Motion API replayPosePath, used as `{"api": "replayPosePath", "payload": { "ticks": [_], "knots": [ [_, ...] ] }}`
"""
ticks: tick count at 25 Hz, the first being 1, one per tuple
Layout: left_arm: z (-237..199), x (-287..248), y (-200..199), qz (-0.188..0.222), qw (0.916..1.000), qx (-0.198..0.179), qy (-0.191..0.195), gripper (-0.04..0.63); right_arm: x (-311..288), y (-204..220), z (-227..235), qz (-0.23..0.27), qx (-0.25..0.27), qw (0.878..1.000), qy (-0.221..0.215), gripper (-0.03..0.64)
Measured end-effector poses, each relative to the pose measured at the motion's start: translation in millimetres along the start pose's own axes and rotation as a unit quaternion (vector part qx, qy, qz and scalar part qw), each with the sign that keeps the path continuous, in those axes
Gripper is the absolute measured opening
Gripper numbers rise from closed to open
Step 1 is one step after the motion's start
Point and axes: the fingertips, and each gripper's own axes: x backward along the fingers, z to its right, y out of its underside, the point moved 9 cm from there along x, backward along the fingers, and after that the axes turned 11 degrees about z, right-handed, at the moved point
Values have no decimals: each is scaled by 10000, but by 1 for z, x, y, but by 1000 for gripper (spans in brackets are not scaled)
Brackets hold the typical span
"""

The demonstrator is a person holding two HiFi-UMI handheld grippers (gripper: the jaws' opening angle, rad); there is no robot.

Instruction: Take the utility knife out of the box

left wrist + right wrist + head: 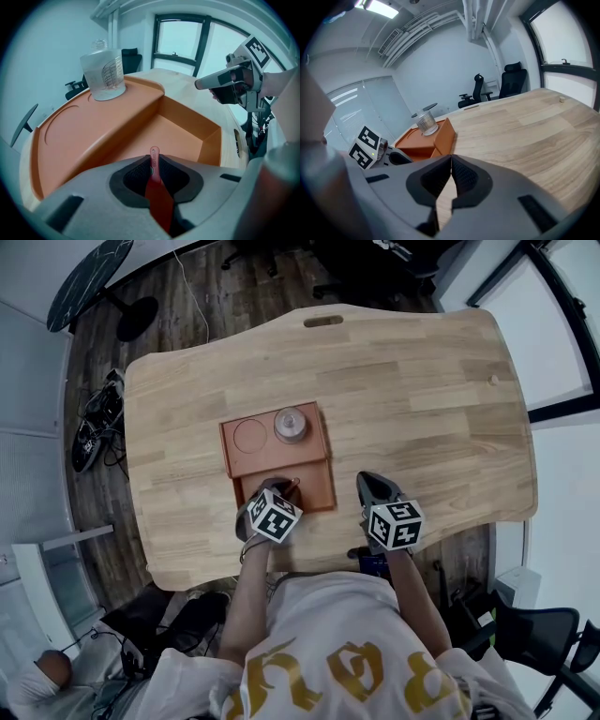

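Note:
An orange box (230,442) lies on the wooden table, with a raised shelf and a lower compartment (187,126) at its near end. My left gripper (281,486) points steeply down into that compartment. In the left gripper view its pads (154,157) press on a thin red utility knife (157,187) that stands upright between them. My right gripper (373,482) hovers over bare table to the right of the box, jaws shut with nothing in them (451,159). It also shows in the left gripper view (206,84).
A clear plastic jar (291,425) stands on the box's raised shelf beside a round recess (250,436). The table (422,409) stretches bare to the right and far side. Office chairs (506,82) stand beyond it, and cables (94,427) lie on the floor at left.

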Motion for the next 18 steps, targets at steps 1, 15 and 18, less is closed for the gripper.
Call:
{"api": "replayPosePath", "payload": {
  "ticks": [1, 15, 18],
  "knots": [
    [0, 0, 0, -2, 10000, 1, -10, 55, 1, 0, 0, 11, 3, 10000, 1, 11],
    [3, 16, -10, 462, 9985, 270, -127, 54, 14, -6, 1, 324, -263, 9991, 77, 12],
    [3, 24, -21, 932, 9943, 513, -56, 54, 19, -6, 0, 361, -303, 9988, 114, 12]
  ]
}}
